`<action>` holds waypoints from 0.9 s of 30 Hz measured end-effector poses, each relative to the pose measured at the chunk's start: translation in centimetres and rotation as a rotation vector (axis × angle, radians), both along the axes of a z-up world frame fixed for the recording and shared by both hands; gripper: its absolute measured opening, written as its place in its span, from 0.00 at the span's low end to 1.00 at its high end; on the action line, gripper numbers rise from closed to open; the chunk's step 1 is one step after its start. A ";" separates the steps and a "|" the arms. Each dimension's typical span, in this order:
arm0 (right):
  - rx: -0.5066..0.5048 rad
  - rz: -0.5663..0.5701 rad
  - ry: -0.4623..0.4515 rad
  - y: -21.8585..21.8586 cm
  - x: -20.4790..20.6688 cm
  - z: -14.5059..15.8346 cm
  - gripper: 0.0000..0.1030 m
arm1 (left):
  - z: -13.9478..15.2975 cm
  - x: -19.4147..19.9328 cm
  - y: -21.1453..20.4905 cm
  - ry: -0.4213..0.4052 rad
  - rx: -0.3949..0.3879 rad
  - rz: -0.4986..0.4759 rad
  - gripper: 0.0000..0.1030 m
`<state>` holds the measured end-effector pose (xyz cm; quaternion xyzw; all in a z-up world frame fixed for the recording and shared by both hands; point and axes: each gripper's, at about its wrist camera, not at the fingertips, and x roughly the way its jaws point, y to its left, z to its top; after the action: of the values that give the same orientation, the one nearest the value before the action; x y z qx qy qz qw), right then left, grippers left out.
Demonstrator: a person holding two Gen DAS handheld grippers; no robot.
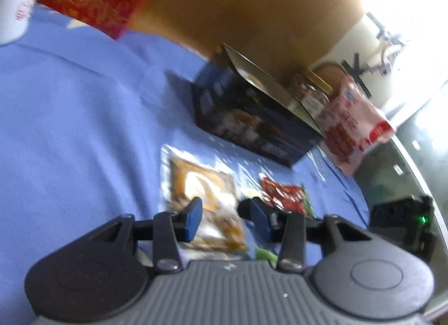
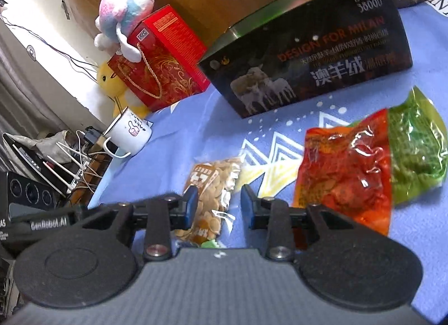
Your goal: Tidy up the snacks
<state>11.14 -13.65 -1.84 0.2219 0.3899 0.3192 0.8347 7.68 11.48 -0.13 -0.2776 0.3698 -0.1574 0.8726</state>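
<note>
Both tools hang over the blue-clothed desk (image 2: 173, 126) with their jaws partly apart and nothing gripped. Seen from the left wrist, the left tool (image 1: 221, 220) sits low in the frame, its blue pads straddling the lower end of a clear packet of pale biscuits (image 1: 201, 193) lying flat on the cloth; whether a pad touches it I cannot tell, the picture being smeared. Just right of that packet lies a red snack bag (image 1: 282, 193). Above them stands a dark open box (image 1: 252, 117), and at the frame's right edge a pink-and-white snack bag (image 1: 352, 126) hangs above the desk's edge.

From the right wrist, the right tool (image 2: 219, 204) hovers at lower centre with the same biscuit packet (image 2: 210, 193) showing between its fingers, beneath them. To the right lie the red snack bag (image 2: 347, 168) and a green bag (image 2: 417, 151), touching. The dark box (image 2: 308, 56) fills the upper right; a red gift bag (image 2: 162, 67) and a white mug (image 2: 131, 131) stand at left.
</note>
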 end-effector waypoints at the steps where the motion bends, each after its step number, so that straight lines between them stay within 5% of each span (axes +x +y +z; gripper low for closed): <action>1: 0.000 0.003 -0.003 -0.1 0.0 -0.1 0.35 | 0.0 -0.2 0.6 -0.001 0.005 0.026 0.38; 4: 0.006 0.002 0.006 -0.6 -0.2 -0.1 0.35 | -0.2 -0.6 2.3 0.019 0.015 0.083 0.40; 12: -0.005 0.032 -0.016 0.4 -0.3 0.0 0.35 | -0.9 0.0 1.8 0.018 -0.020 0.040 0.42; 14: -0.032 0.034 -0.037 0.8 -0.4 0.1 0.25 | -1.0 0.3 1.5 0.022 -0.024 0.058 0.35; 19: -0.020 -0.027 -0.119 -0.3 -0.7 1.3 0.24 | -0.7 1.0 0.8 0.029 -0.037 0.042 0.25; 27: -0.002 -0.129 -0.268 -2.2 0.8 5.6 0.23 | 4.1 4.4 -2.0 -0.114 0.002 0.005 0.25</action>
<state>11.92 -15.87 3.71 0.2013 0.2604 0.2911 0.8983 12.12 9.45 3.92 -0.2685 0.3190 -0.1704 0.8928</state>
